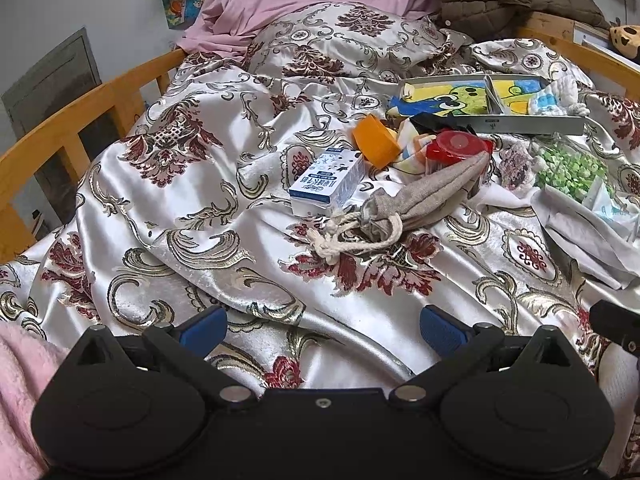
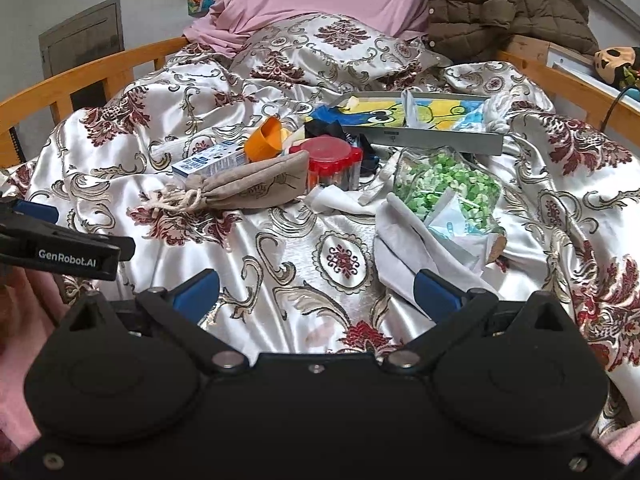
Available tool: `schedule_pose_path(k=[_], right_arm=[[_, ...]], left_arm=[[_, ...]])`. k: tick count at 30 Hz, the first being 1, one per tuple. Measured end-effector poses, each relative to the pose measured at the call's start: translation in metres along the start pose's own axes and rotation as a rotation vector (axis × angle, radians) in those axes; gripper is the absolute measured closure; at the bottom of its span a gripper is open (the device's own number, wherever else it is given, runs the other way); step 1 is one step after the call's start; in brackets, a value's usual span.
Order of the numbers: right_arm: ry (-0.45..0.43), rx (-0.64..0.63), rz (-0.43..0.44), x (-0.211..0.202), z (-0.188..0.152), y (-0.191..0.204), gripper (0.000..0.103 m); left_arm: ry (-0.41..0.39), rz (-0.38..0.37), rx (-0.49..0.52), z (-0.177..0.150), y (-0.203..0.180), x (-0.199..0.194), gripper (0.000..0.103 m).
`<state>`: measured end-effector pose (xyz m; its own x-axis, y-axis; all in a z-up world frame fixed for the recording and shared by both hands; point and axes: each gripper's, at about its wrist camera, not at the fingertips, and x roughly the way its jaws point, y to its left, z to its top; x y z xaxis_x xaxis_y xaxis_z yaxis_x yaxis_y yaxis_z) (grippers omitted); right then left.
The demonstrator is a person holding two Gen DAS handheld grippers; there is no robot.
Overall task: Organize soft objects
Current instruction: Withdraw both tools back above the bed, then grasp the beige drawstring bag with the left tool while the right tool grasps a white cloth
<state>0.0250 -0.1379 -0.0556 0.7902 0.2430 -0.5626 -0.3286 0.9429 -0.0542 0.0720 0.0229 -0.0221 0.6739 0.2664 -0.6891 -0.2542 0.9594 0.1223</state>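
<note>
Left wrist view: left gripper [image 1: 322, 330] gapes wide, empty, above the brocade bedspread [image 1: 208, 240]. Right gripper [image 2: 316, 290] is just as wide, holding nothing. The drawstring pouch [image 1: 420, 196] lies beside the milk carton [image 1: 328, 182], touching the red-lidded jar [image 1: 456, 148] beyond it.

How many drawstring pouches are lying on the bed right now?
1: the beige drawstring pouch lies mid-bed between the milk carton and the red-lidded jar. Others may be hidden under the clutter.
</note>
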Motion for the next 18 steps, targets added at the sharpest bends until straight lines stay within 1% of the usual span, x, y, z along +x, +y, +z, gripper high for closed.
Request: schedule_pose_path(k=[4,7,11,15,18], right_arm=[[0.009,-0.016,0.016,0.011,0.005,0.001,0.001],[0.003,-0.036,0.027,0.019,0.010,-0.001,0.001],[-0.033,-0.096,0.020,0.030,0.017,0.001,0.001],[-0.069,-0.177,-0.015,0.046,0.026,0.001,0.001],[-0.067,-0.212,-0.031,0.060,0.032,-0.002,0.001]], left_arm=[[0.023,-0.019,0.008,0.008,0.000,0.007,0.001],[0.016,-0.035,0.034,0.014,-0.002,0.011,0.001],[-0.022,-0.055,0.076,0.026,-0.007,0.016,0.001],[-0.055,-0.073,0.134,0.038,-0.016,0.026,0.001],[-0.068,-0.091,0.166,0.048,-0.023,0.037,0.001]])
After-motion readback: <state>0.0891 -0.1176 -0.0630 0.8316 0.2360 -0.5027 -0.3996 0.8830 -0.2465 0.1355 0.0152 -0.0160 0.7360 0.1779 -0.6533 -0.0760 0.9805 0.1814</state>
